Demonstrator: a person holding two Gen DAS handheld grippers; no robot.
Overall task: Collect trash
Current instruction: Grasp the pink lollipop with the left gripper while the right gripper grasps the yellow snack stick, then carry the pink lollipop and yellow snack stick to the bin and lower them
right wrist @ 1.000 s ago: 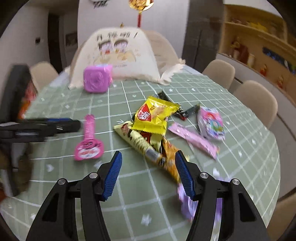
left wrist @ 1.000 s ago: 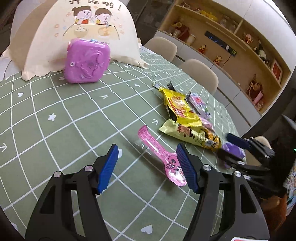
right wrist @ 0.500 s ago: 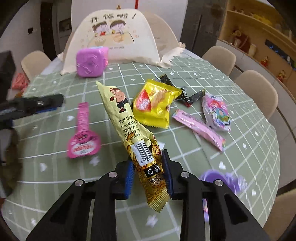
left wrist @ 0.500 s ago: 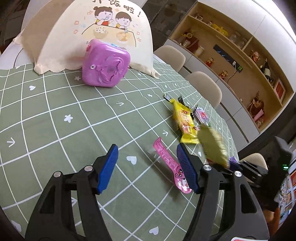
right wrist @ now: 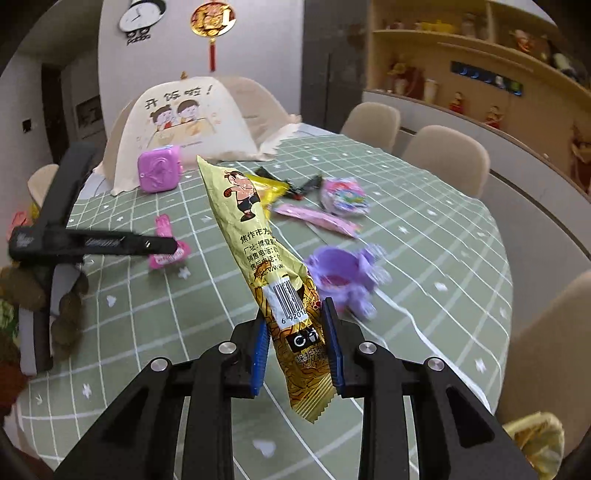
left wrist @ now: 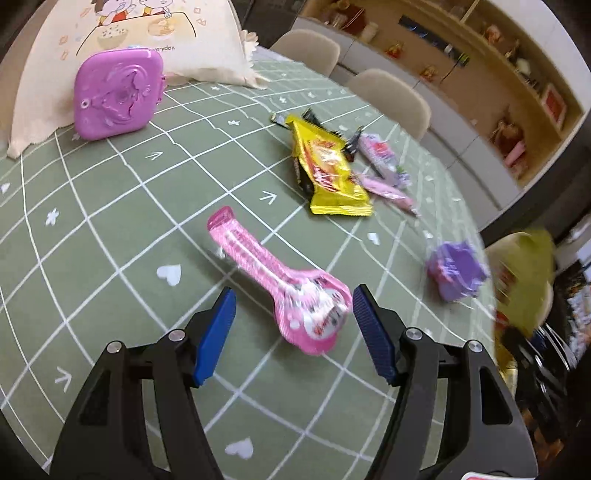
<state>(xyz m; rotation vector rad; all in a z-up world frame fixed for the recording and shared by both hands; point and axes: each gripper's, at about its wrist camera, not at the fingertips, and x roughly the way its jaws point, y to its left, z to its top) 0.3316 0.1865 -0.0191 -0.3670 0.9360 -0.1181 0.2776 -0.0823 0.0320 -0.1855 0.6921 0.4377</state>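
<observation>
2 hand-held grippers: right hand-held gripper (right wrist: 297, 347) clamps a gold wrapper (right wrist: 258, 254) aloft; left hand-held gripper (left wrist: 293, 334) gapes over a pink packet (left wrist: 280, 284).

Landmark: round table with green grid cloth (right wrist: 424, 236).
Food cover: cream fabric dome with cartoon print (right wrist: 192, 122), at the table's far edge.
Purple case: square, upright (left wrist: 116, 99), leaning against the dome's front.
Chairs: beige (right wrist: 445, 158), along the table's right side.
Shelving: wooden wall unit with figurines (right wrist: 480, 55), beyond the chairs.
Wall clock: (right wrist: 141, 17), above the dome.
</observation>
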